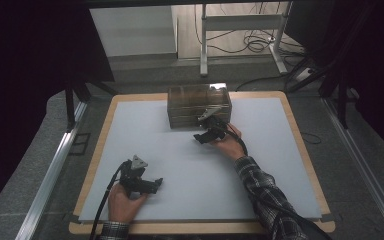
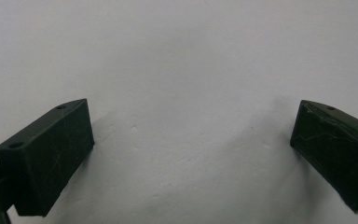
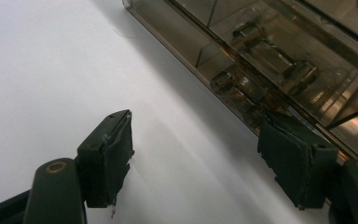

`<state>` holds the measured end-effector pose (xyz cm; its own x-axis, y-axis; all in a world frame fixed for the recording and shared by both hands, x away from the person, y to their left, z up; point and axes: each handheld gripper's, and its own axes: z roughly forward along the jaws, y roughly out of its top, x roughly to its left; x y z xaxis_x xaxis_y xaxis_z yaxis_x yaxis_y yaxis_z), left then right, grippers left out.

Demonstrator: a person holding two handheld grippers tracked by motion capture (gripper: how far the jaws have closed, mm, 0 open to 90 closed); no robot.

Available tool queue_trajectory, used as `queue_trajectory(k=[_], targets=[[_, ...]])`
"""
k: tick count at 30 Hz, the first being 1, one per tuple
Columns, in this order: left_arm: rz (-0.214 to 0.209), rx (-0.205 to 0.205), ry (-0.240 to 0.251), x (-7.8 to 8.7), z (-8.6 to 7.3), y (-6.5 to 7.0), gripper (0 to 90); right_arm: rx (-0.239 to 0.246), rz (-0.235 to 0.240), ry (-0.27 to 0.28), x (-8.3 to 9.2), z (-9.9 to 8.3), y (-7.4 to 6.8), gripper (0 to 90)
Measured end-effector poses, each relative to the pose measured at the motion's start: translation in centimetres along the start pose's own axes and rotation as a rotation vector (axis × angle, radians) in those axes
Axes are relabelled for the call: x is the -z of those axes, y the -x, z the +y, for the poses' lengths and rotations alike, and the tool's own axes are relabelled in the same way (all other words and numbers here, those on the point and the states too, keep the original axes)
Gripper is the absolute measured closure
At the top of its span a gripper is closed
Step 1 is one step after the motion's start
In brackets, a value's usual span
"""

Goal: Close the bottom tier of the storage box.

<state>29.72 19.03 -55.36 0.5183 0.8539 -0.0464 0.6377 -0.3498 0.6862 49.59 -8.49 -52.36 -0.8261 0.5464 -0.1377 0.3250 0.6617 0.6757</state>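
Box (image 1: 198, 105), translucent brown, sits at far middle of white mat (image 1: 145, 140). Right gripper (image 1: 206, 134) just beside its front wall, jaws wide, empty. Left gripper (image 1: 152, 186) parked near, spread, empty. Advice: square jaws to latch (image 3: 233, 84), approach slowly, avoid shoving box.

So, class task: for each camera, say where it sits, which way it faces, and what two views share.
High view: above the table, looking forward and down; both forearms, left gripper, right gripper.
Left gripper view: along its open jaws at the bare mat.
Right gripper view: along its open jaws toward the clear box.
Shared: high and right views show the box.
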Motion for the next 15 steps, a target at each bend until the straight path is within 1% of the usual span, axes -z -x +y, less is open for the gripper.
queue_trajectory(k=[6,15], targets=[[-0.001,0.000,-0.001,0.0,0.0,0.0,0.0,0.012,0.003,0.002,0.3,0.1,-0.2,25.9],[-0.001,0.001,-0.001,0.0,0.0,0.0,0.0,0.015,0.017,0.020,1.1,0.3,-0.6,25.9]])
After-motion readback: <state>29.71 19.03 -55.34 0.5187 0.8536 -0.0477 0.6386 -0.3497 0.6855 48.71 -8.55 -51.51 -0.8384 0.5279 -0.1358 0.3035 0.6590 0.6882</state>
